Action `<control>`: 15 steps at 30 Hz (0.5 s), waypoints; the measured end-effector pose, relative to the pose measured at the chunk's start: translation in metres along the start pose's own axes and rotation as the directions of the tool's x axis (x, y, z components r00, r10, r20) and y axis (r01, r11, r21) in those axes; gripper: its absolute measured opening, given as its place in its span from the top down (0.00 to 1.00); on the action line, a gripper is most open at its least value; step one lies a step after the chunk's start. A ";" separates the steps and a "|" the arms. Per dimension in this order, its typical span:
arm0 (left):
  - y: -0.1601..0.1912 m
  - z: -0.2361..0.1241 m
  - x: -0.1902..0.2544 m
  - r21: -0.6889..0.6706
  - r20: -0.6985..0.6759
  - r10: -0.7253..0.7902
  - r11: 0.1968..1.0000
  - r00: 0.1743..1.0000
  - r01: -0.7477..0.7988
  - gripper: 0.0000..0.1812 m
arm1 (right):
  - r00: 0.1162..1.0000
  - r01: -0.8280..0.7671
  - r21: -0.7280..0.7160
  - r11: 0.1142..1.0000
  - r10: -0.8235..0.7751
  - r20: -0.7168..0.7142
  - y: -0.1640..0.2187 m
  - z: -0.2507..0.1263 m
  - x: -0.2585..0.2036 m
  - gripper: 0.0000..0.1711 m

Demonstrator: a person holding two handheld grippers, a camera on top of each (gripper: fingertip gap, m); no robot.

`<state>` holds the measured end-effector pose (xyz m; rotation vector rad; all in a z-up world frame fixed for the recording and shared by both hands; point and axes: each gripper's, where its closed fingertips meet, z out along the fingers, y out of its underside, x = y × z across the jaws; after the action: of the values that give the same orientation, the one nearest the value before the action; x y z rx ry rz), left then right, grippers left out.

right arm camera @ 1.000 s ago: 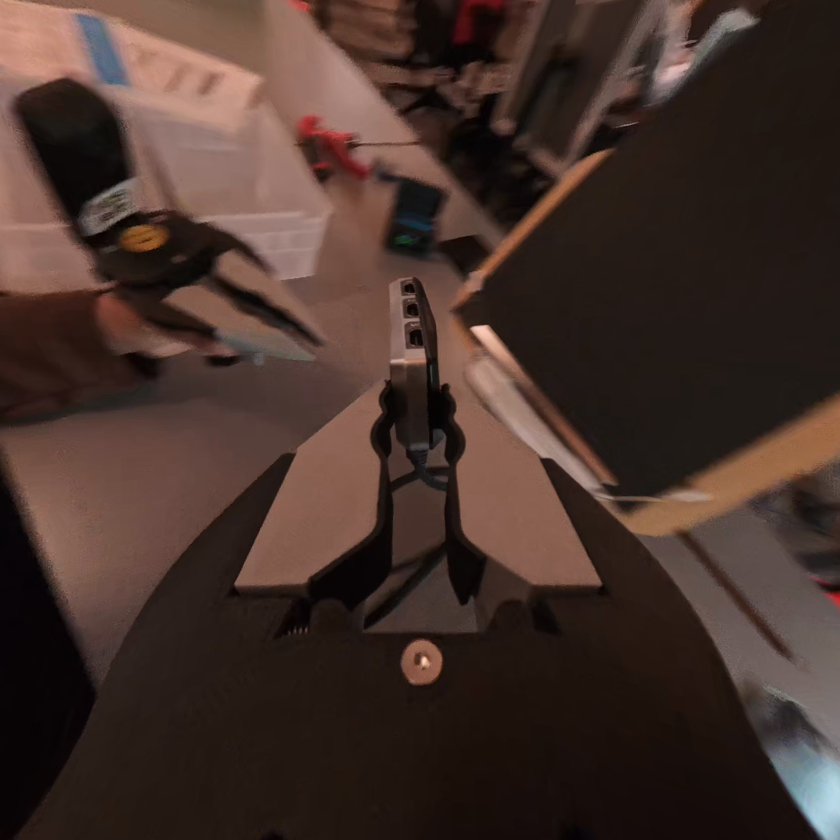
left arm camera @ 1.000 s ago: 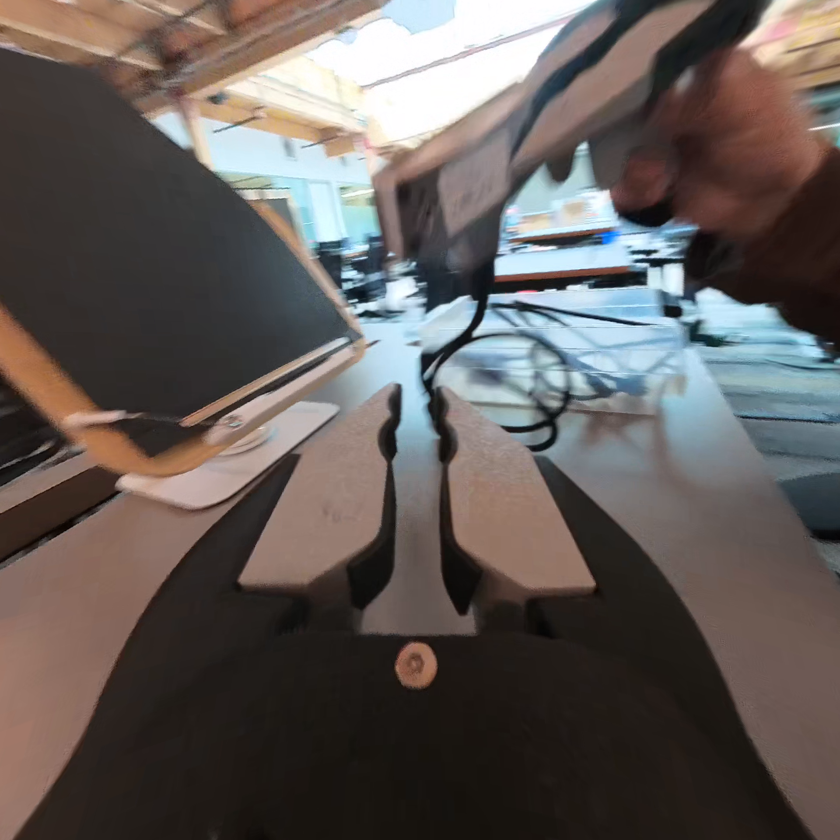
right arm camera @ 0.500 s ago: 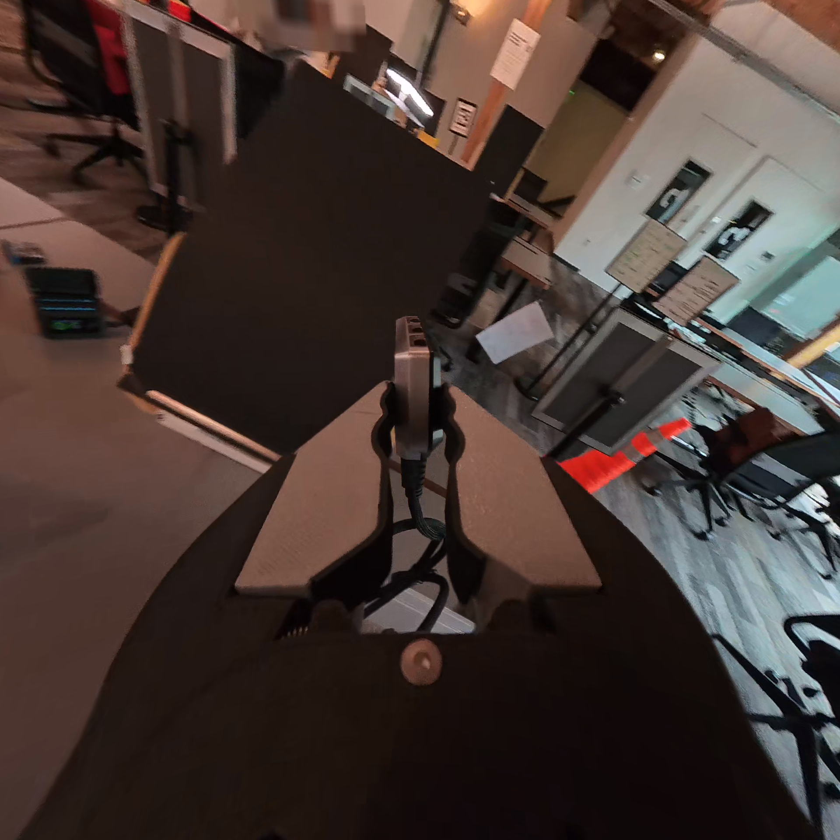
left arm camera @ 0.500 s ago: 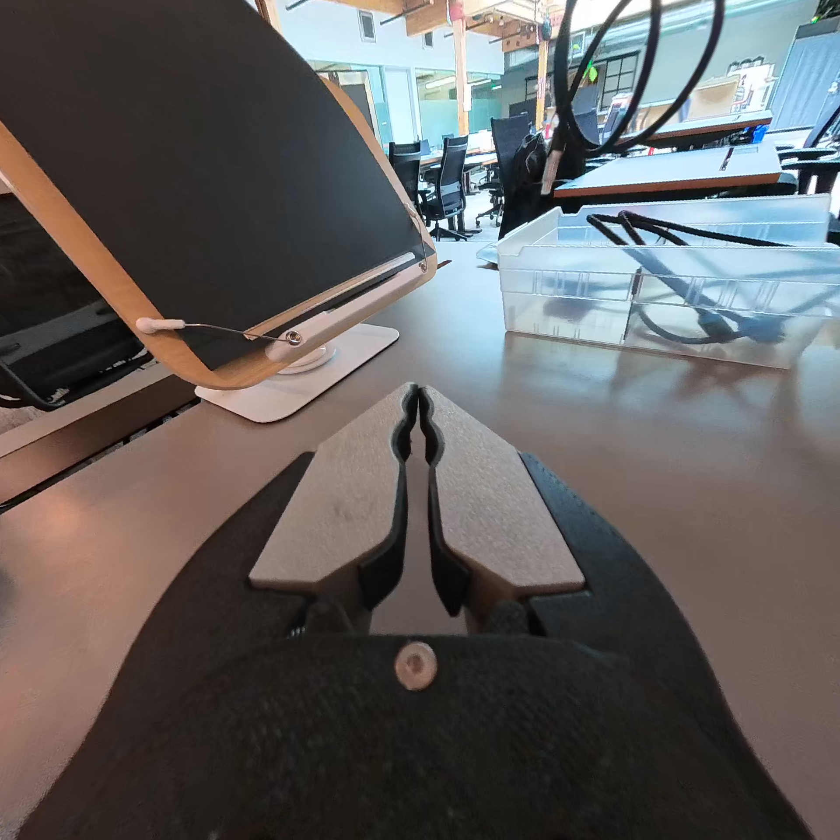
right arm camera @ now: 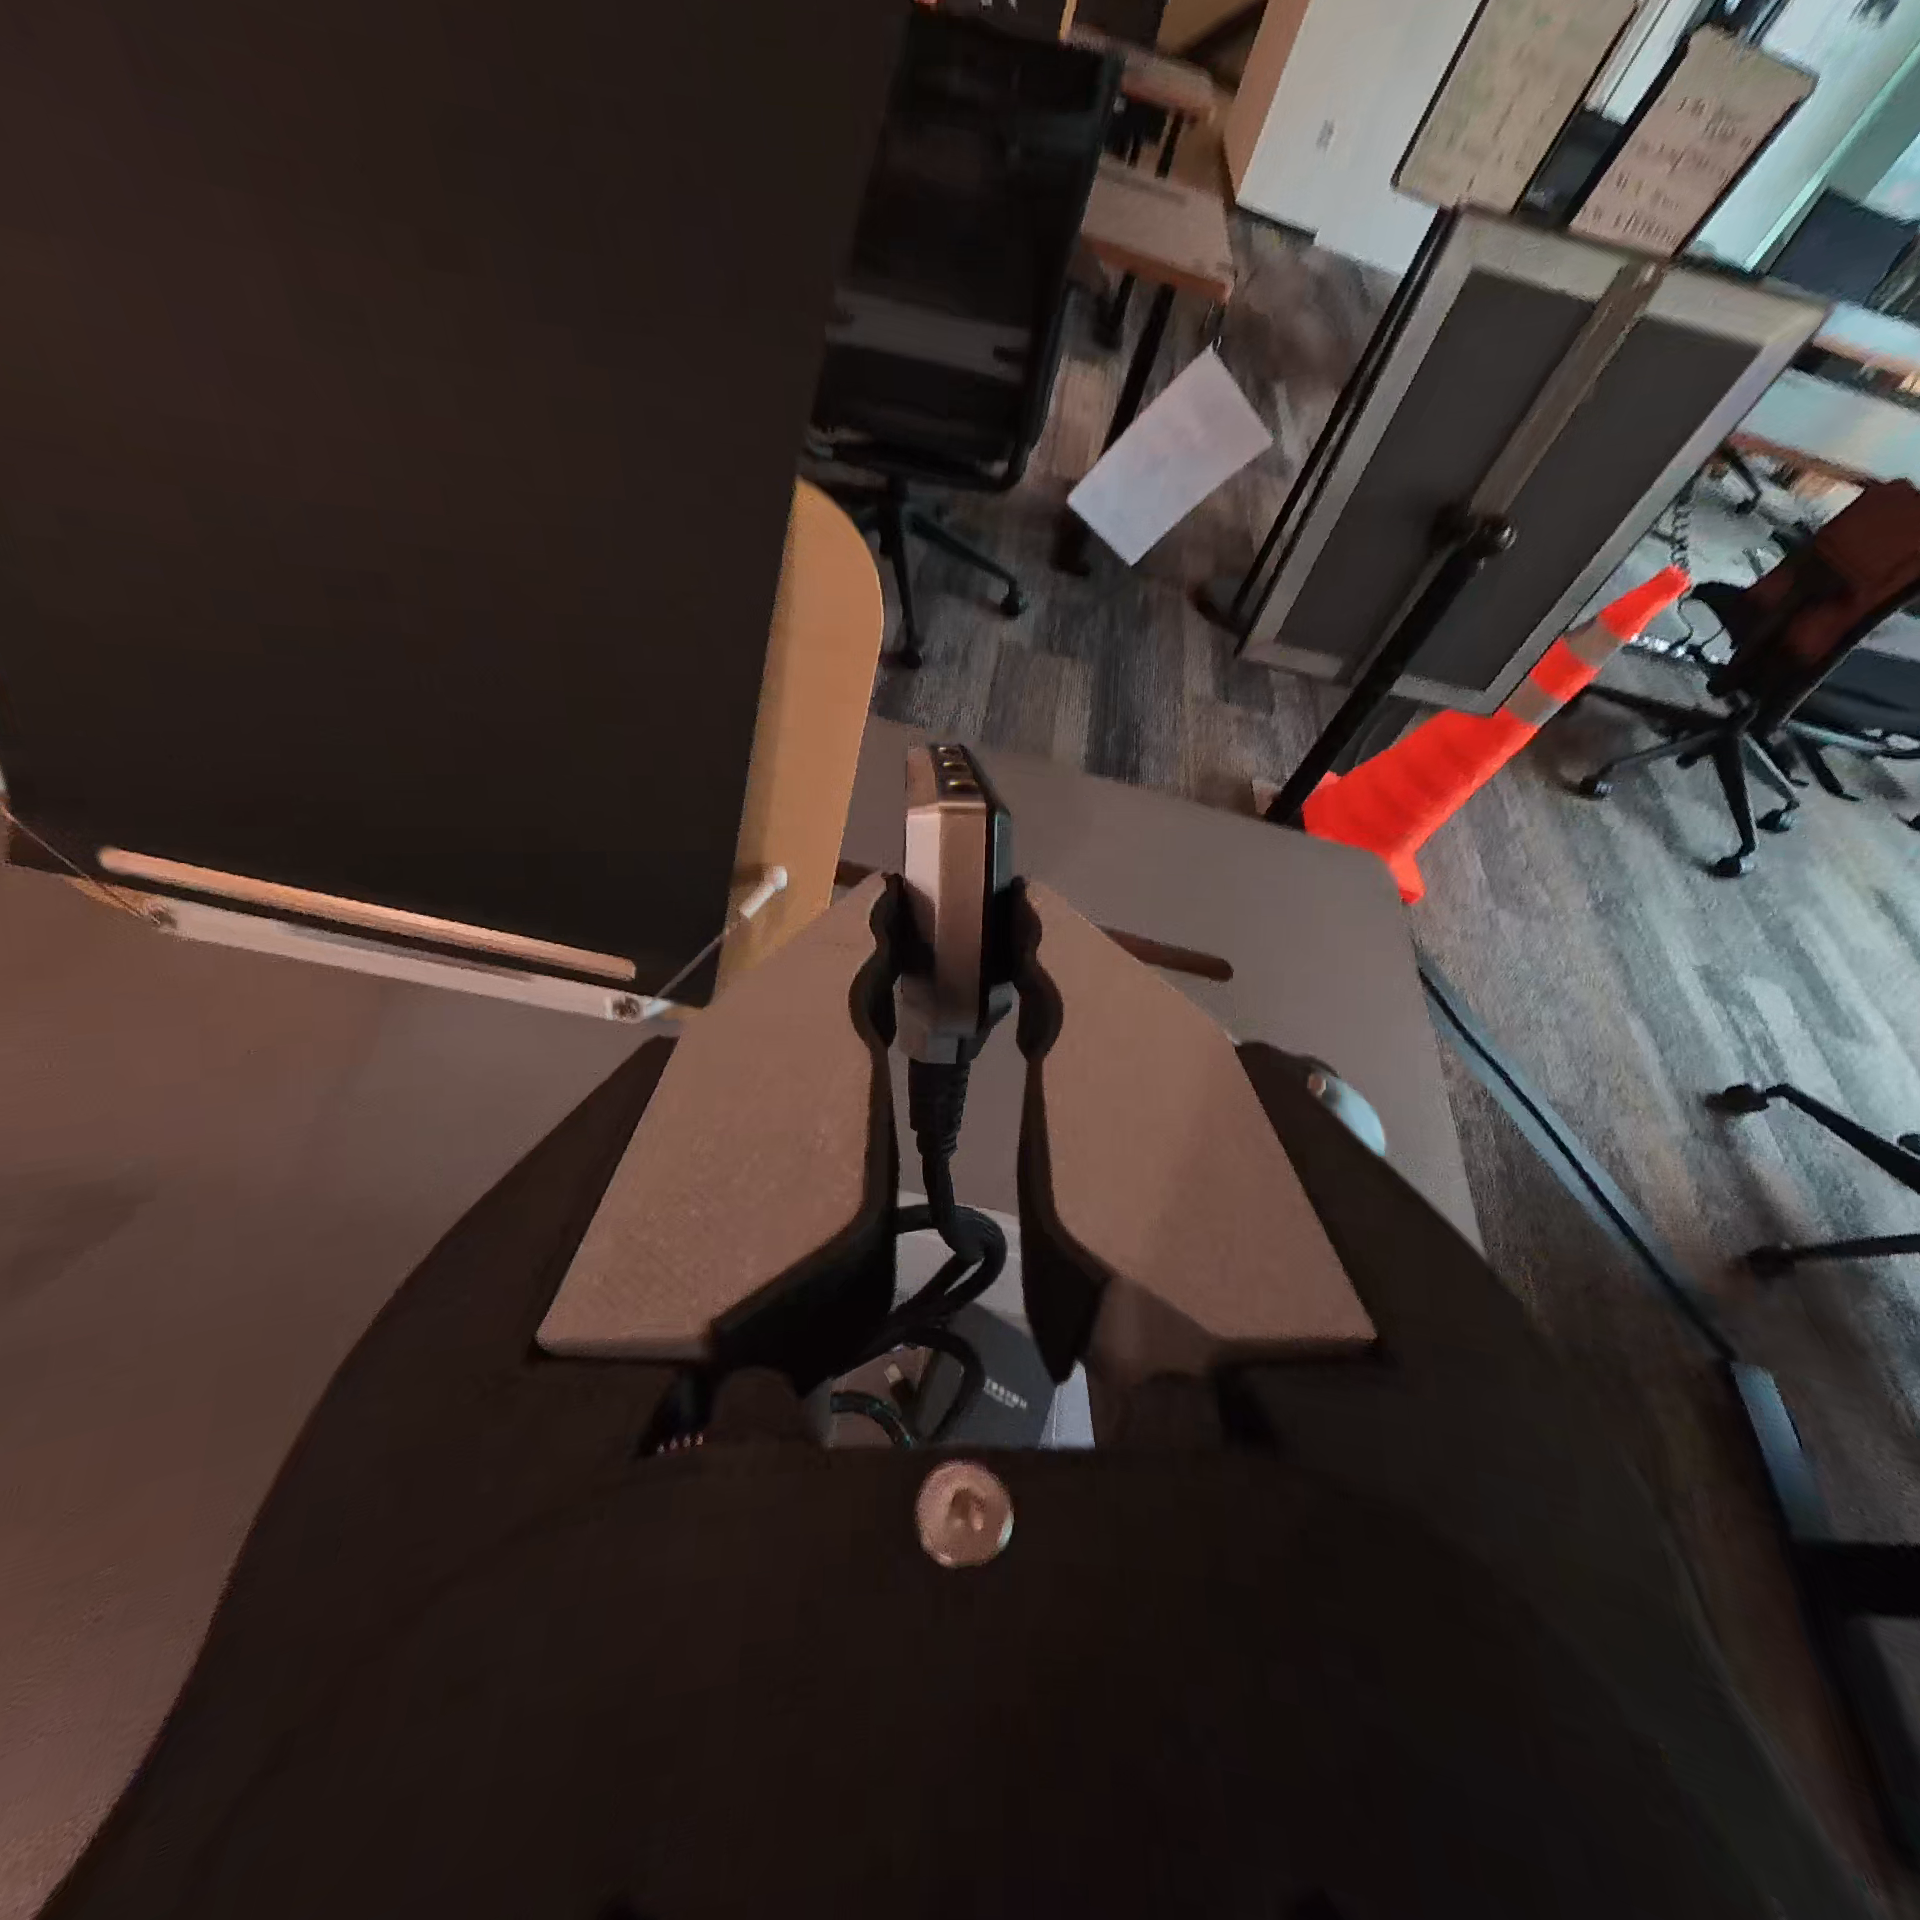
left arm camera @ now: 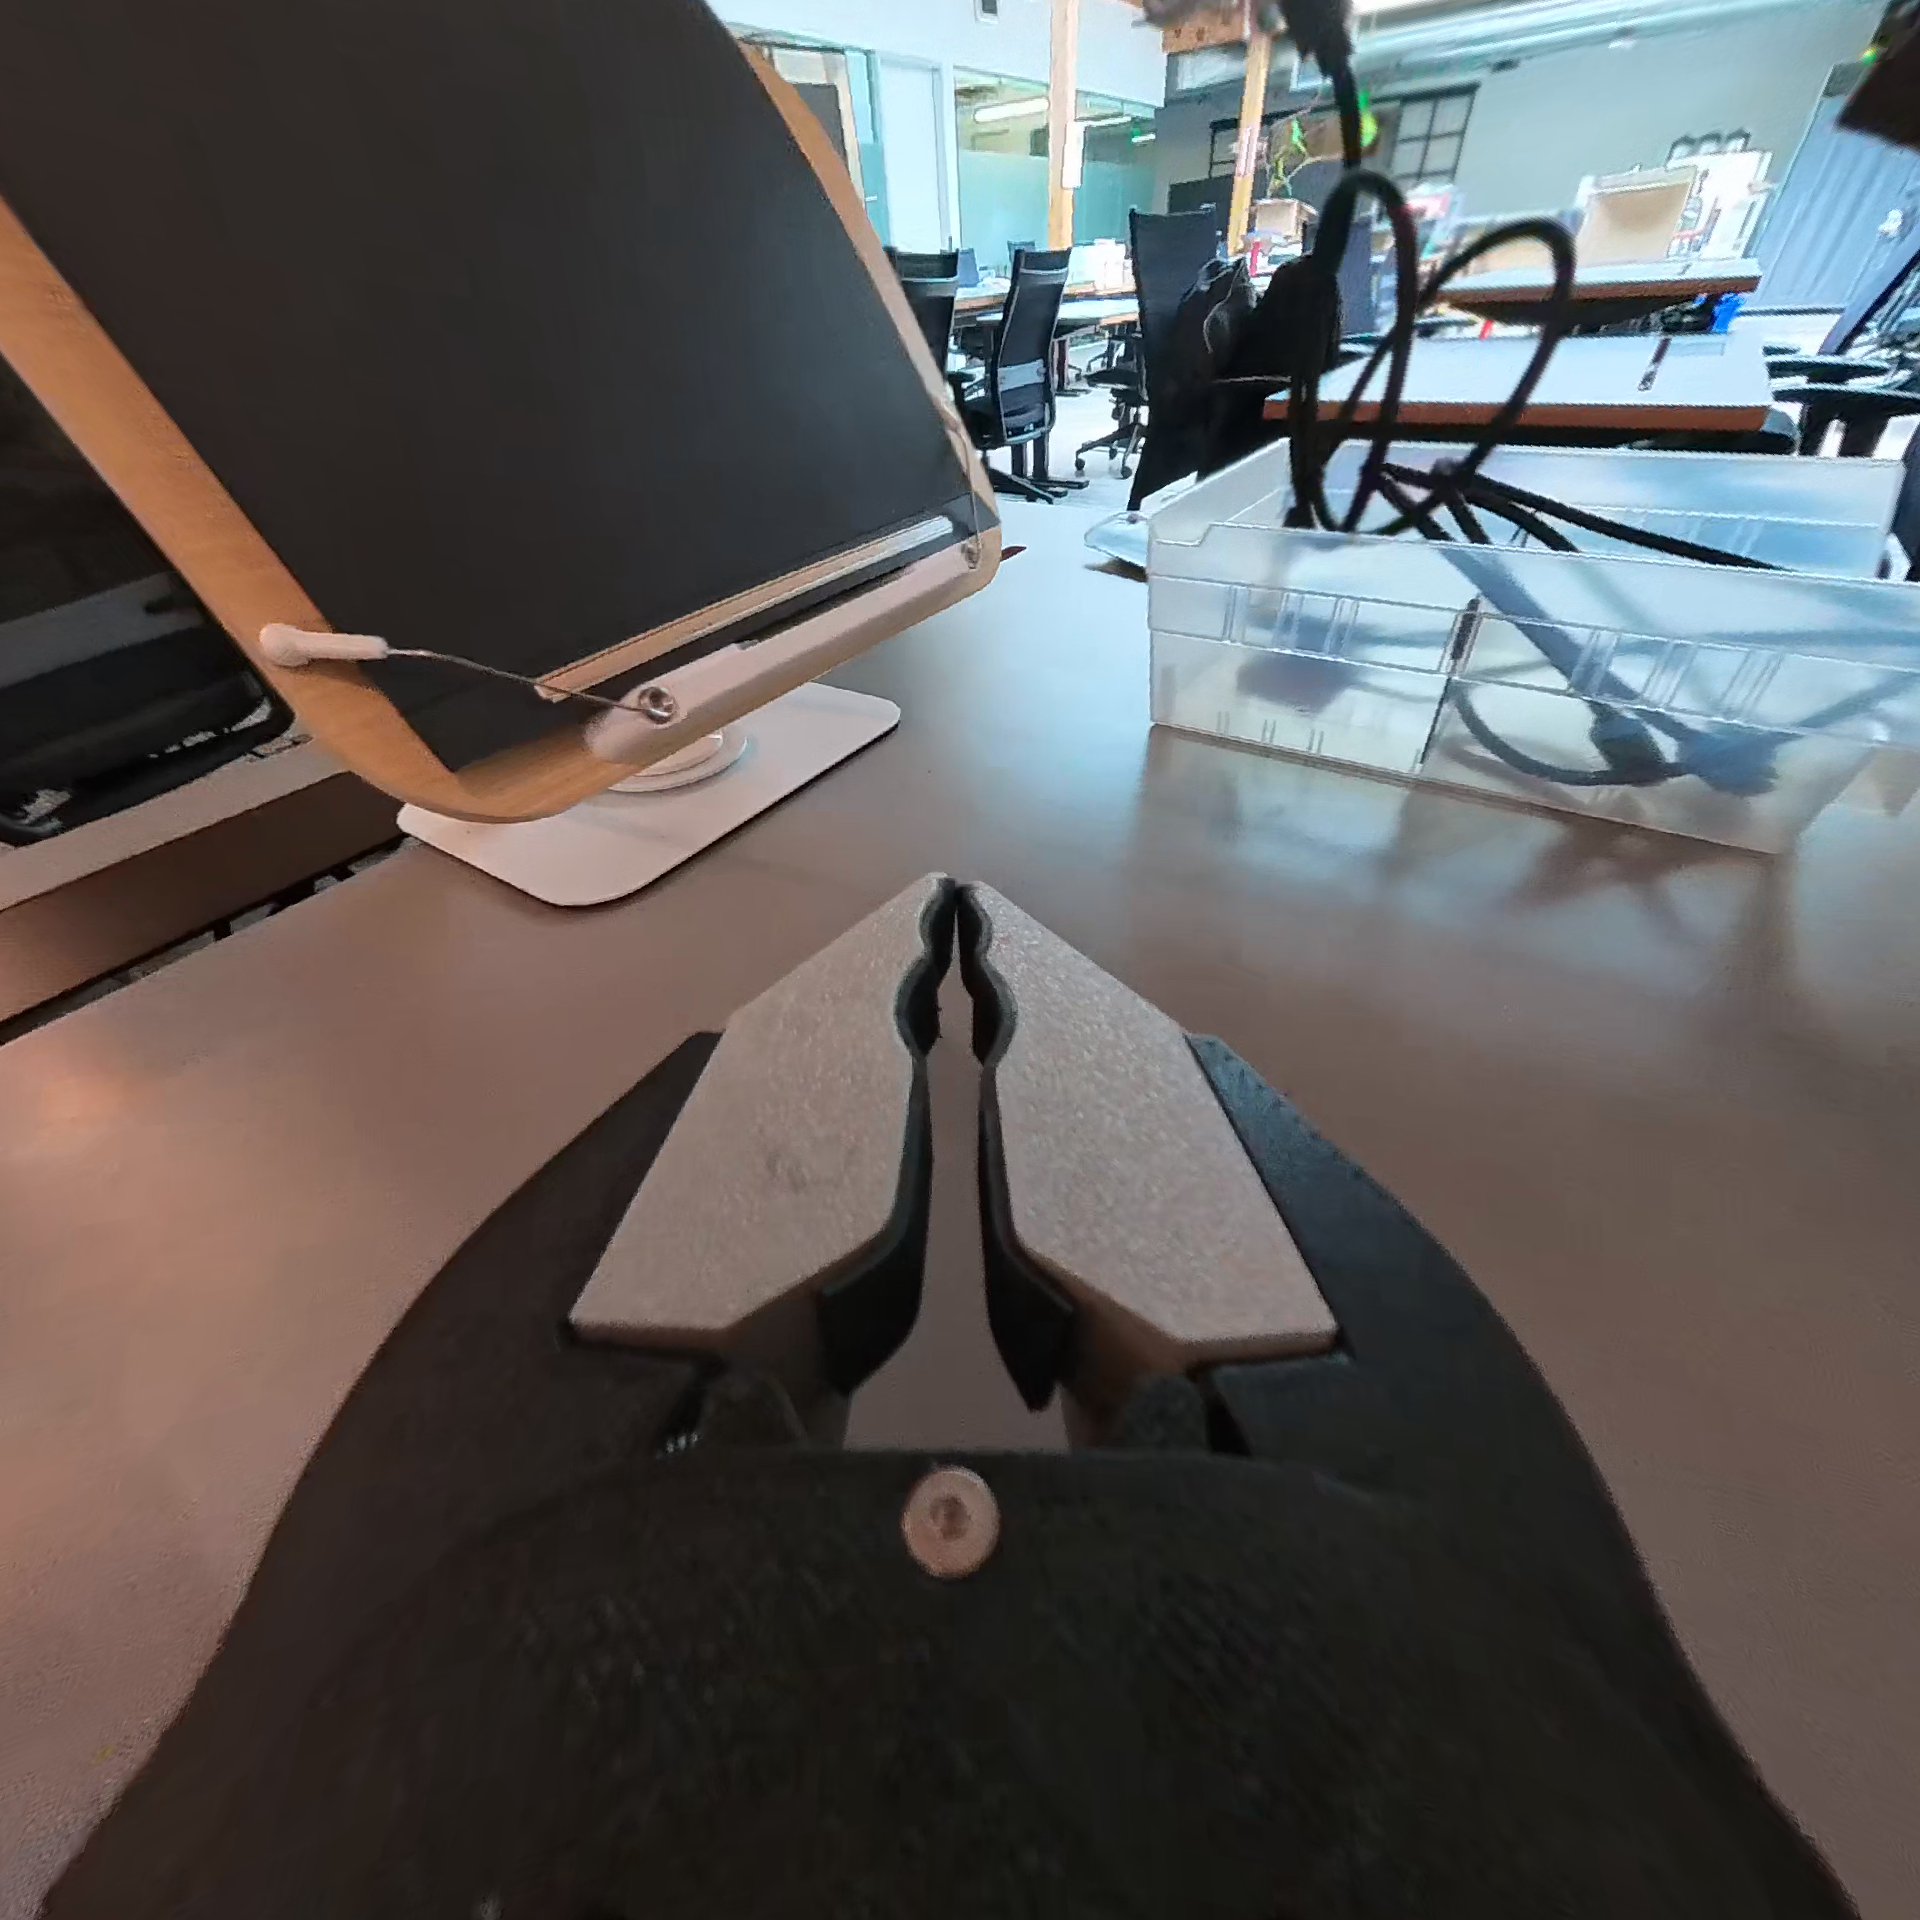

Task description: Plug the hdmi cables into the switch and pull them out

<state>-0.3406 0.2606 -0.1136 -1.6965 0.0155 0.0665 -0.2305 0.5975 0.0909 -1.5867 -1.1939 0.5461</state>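
Note:
My right gripper (right arm camera: pixel 954 899) is shut on the silver and black HDMI switch (right arm camera: pixel 948 831), held edge-on with its ports facing away. The switch's own black cable (right arm camera: pixel 940 1164) runs back between the fingers. In the left wrist view that cable (left arm camera: pixel 1351 312) hangs in loops from above into the clear plastic bin (left arm camera: pixel 1538 665), where black HDMI cables (left arm camera: pixel 1621 758) lie. My left gripper (left arm camera: pixel 956 896) is shut and empty, low over the brown table (left arm camera: pixel 1351 1039), well short of the bin.
A dark panel with a wooden rim (left arm camera: pixel 468 395) on a white base (left arm camera: pixel 665 821) stands at the left; it also fills the upper left of the right wrist view (right arm camera: pixel 395 436). Office chairs, desks and an orange cone (right arm camera: pixel 1455 758) lie beyond the table edge. My hands' fingertips stand some 40 cm from each other.
My left gripper has closed fully and dropped low over the table. My right gripper, still holding the switch, has swung away towards the panel and table edge, and the cable loops moved right over the bin.

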 end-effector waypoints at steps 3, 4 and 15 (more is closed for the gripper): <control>0.002 -0.001 -0.003 -0.010 0.011 -0.008 1.000 1.000 0.008 1.00 | 1.000 0.025 -0.110 0.994 -0.025 0.002 0.031 0.016 0.000 0.91; 0.002 -0.001 -0.003 -0.012 0.009 -0.009 1.000 1.000 0.009 1.00 | 0.999 0.038 -0.150 0.988 -0.037 0.011 0.043 0.019 0.001 0.91; 0.019 0.009 0.012 -0.108 -0.042 0.051 0.993 0.998 -0.055 1.00 | 0.878 0.470 -0.536 0.702 -0.307 0.367 0.179 0.028 -0.021 0.87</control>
<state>-0.3301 0.2672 -0.1339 -1.8068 0.0879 0.0748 -0.1860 0.5960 -0.0861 -1.7357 -2.0014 0.0578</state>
